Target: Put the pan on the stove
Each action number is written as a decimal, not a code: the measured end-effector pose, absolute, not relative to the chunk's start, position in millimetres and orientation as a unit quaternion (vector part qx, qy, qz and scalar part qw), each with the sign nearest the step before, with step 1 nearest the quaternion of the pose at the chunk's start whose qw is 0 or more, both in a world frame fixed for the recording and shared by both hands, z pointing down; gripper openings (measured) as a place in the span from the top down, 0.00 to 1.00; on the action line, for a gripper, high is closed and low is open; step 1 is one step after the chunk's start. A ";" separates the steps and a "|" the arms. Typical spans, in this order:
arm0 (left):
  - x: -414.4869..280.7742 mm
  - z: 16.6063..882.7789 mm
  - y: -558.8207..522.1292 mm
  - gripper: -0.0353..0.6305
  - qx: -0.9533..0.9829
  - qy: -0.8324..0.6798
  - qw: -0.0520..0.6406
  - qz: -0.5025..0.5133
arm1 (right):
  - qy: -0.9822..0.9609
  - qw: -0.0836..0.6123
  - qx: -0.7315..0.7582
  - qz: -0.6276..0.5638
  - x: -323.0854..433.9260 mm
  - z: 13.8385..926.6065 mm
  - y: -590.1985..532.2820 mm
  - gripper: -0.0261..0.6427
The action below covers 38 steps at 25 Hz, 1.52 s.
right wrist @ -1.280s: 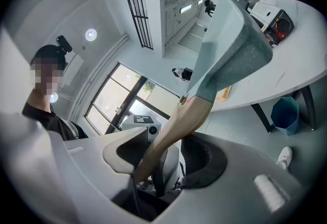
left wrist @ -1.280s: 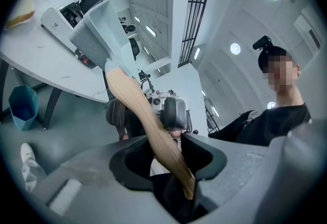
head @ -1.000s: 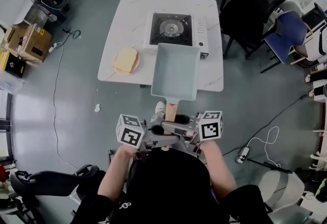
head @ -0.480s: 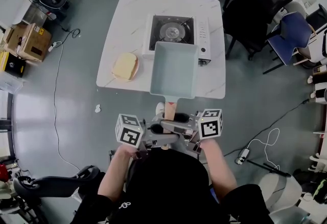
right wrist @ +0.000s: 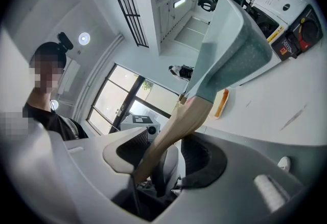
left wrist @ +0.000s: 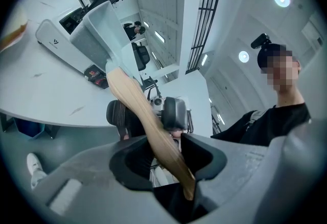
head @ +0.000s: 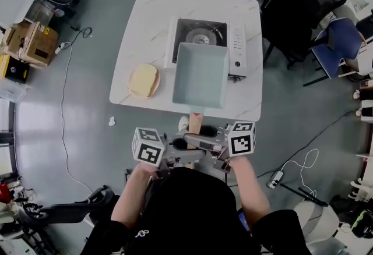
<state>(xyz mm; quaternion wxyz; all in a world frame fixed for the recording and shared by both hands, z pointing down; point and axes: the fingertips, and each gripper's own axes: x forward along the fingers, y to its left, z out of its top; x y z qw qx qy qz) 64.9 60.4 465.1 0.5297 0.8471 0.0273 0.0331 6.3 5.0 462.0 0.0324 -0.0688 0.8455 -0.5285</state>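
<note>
A rectangular pale-green pan [head: 201, 82] with a wooden handle [head: 196, 124] hangs above the white table [head: 145, 27]. Its far edge overlaps the front of the portable gas stove [head: 205, 35]. Both grippers hold the handle near my body. The left gripper [head: 182, 144] is shut on the handle's end and the right gripper [head: 208, 131] is shut on it just ahead. In the left gripper view the handle [left wrist: 138, 105] runs out between the jaws [left wrist: 171, 149] to the pan [left wrist: 99, 34]. The right gripper view shows the same grip [right wrist: 166, 154] below the pan [right wrist: 230, 49], with the stove [right wrist: 286, 3] beyond.
A slice of bread [head: 143, 80] lies on the table left of the pan. Office chairs [head: 303, 3] crowd the table's right side. Cardboard boxes [head: 29, 44] and a cable lie on the floor at the left. A shoe [head: 183, 123] shows under the table's near edge.
The pan has moved forward, from the table's near edge to overlapping the stove's front. Both grippers kept their hold on the handle.
</note>
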 end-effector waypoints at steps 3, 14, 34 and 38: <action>63.2 466.6 46.3 0.70 0.845 0.023 0.533 0.032 | 0.844 0.033 -0.067 -0.531 4.5 463.8 -8.8 0.65; 61.5 471.4 -2.8 0.70 0.840 0.020 0.541 0.036 | 0.840 0.034 -0.069 -0.536 2.7 469.4 -57.8 0.65; 57.8 485.5 -70.8 0.70 0.835 0.022 0.547 0.046 | 0.835 0.034 -0.079 -0.544 -0.9 484.8 -126.5 0.65; 56.6 486.6 -80.3 0.70 0.834 0.023 0.549 0.044 | 0.833 0.039 -0.077 -0.546 -1.6 485.8 -136.0 0.65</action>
